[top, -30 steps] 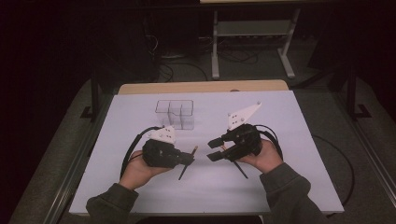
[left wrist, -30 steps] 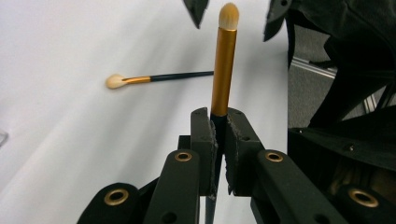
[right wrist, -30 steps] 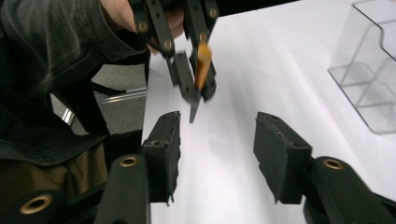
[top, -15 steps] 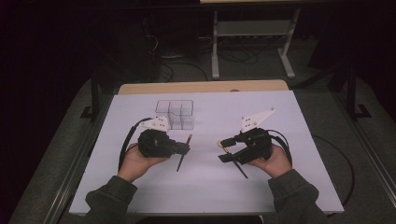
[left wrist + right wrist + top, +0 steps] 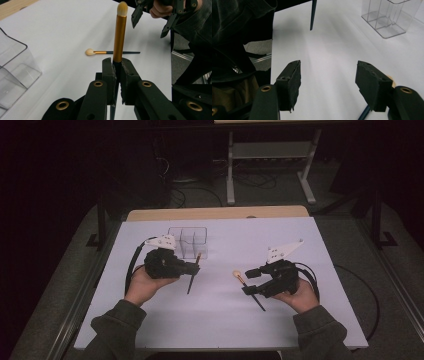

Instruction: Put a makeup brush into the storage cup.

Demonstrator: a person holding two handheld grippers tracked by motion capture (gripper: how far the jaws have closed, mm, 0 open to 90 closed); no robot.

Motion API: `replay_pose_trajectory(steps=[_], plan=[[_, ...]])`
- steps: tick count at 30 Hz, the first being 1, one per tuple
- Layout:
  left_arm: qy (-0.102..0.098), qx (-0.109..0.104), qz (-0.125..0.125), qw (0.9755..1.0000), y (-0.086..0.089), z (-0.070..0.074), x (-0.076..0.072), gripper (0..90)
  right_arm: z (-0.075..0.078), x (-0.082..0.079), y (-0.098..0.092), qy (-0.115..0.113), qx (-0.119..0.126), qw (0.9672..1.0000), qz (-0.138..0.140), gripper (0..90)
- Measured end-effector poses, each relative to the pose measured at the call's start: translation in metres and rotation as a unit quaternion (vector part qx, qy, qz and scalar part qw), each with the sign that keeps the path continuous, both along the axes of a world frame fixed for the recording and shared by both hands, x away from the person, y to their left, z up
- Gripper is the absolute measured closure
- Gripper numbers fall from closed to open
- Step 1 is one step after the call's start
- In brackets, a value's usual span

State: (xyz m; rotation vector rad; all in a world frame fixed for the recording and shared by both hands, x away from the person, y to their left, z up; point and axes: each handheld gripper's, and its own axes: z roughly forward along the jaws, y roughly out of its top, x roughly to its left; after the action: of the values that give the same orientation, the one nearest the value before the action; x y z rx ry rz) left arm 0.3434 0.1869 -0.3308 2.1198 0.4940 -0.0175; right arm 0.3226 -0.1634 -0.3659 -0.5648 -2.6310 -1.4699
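White table sheet [image 5: 220, 320], dark room. Left gripper [image 5: 192, 267] level, clamped on gold-ferruled makeup brush [image 5: 119, 35]; right gripper [image 5: 246, 282] jaws just opening, empty, near front edge.

Dim room (grey floor [image 5: 60, 285]), metal stand [image 5: 270, 157]

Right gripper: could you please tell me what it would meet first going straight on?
Probably the bare table; the right gripper tilts downward, and a brush handle hangs farther off, leftward.

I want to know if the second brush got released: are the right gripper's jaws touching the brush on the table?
Apart. In the right gripper view the right gripper stands open, both pads bare; its jaws have just been opening. The left gripper view shows the brush lying alone on the table.
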Motion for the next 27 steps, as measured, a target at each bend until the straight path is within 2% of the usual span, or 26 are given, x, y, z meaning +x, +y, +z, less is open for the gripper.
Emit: replay_pose_trajectory(steps=[9, 14, 27], plan=[[-0.001, -0.002, 0.005, 1.0000, 0.002, 0.002, 0.004, 83.1, -0.003, -0.001, -0.006, 0.004, -0.001, 0.9999, -0.014, 31.4], [0.001, -0.010, 0.011, 0.9999, 0.004, 0.002, 0.006, 83.0, -0.007, -0.003, -0.011, 0.003, -0.004, 0.9998, -0.021, 30.0], [-0.003, -0.011, 0.018, 0.9998, 0.008, 0.006, 0.010, 83.1, -0.014, -0.005, -0.023, 0.007, -0.009, 0.9992, -0.039, 28.2]])
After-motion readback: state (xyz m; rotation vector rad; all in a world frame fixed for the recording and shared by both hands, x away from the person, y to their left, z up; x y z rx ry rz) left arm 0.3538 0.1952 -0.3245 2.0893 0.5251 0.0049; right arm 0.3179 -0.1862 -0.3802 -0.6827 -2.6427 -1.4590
